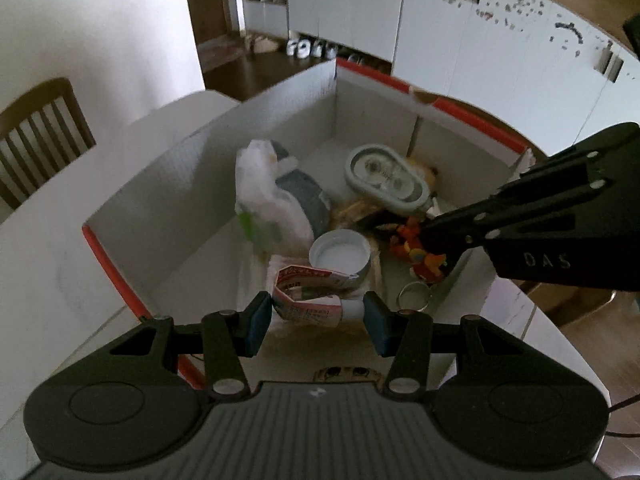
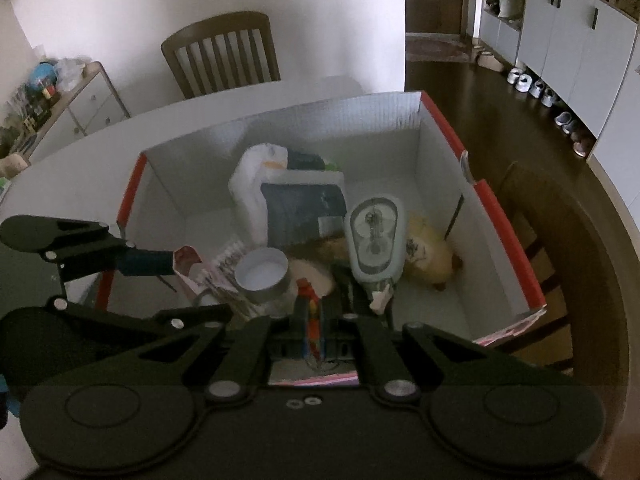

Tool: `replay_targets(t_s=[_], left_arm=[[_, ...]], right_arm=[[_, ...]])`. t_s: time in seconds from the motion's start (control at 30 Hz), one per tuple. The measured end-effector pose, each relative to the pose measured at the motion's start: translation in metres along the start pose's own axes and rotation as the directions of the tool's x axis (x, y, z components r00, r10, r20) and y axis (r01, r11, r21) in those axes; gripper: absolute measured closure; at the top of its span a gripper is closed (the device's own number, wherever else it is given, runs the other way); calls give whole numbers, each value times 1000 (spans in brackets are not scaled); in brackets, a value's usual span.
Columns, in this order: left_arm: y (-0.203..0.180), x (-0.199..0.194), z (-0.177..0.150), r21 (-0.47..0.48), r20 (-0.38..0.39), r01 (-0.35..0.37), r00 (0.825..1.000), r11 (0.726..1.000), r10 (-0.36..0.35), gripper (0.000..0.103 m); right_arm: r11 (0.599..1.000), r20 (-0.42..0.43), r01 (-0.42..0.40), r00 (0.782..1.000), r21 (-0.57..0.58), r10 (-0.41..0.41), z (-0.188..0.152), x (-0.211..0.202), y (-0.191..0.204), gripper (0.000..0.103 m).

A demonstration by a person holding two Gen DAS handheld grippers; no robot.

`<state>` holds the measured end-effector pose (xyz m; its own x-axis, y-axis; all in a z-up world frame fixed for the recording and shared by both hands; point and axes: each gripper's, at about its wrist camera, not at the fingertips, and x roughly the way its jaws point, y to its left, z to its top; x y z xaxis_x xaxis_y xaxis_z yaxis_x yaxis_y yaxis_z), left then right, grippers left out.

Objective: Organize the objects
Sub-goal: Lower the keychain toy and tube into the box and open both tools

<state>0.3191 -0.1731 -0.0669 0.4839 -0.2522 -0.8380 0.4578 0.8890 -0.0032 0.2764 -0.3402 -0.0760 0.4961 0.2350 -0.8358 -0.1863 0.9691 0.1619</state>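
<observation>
A white cardboard box point(image 1: 168, 184) with a red rim stands on the table, and both grippers hang over it. My left gripper point(image 1: 318, 320) is shut on a folded pink-and-white tube point(image 1: 306, 304), with one blue pad on the folded end and the other on the cap. From the right wrist view the same tube point(image 2: 186, 260) sits against a blue pad point(image 2: 148, 262) at the left. My right gripper point(image 2: 314, 314) is shut on a small orange-and-red toy figure point(image 2: 313, 320). In the left wrist view that toy point(image 1: 416, 250) hangs at the right gripper's tip point(image 1: 426, 236), with a metal ring point(image 1: 414, 296) below it.
Inside the box lie a white plastic bag point(image 1: 260, 196), a dark grey pouch point(image 2: 300, 212), a pale green oval case point(image 2: 374, 236), a round white-lined tin point(image 2: 262, 276) and a yellow soft thing point(image 2: 428, 252). A wooden chair point(image 2: 224, 54) stands beyond the table; another chair point(image 2: 528, 216) is at the right.
</observation>
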Motion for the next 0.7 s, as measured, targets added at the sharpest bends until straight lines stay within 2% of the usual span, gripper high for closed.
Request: replay_targets(t_s=[0.23, 0.4, 0.7], left_arm=[[-1, 9, 6, -19, -38, 18, 999, 1000, -18, 53], [0, 10, 8, -28, -40, 22, 999, 999, -23, 41], [-3, -6, 1, -28, 15, 11, 1000, 1000, -11, 41]], right_arm=[[1000, -15, 0, 1000, 3, 0, -3, 6, -8, 98], [1000, -12, -6, 1000, 3, 6, -3, 4, -11, 97], [1000, 3, -26, 1000, 10, 26, -5, -8, -14, 94]])
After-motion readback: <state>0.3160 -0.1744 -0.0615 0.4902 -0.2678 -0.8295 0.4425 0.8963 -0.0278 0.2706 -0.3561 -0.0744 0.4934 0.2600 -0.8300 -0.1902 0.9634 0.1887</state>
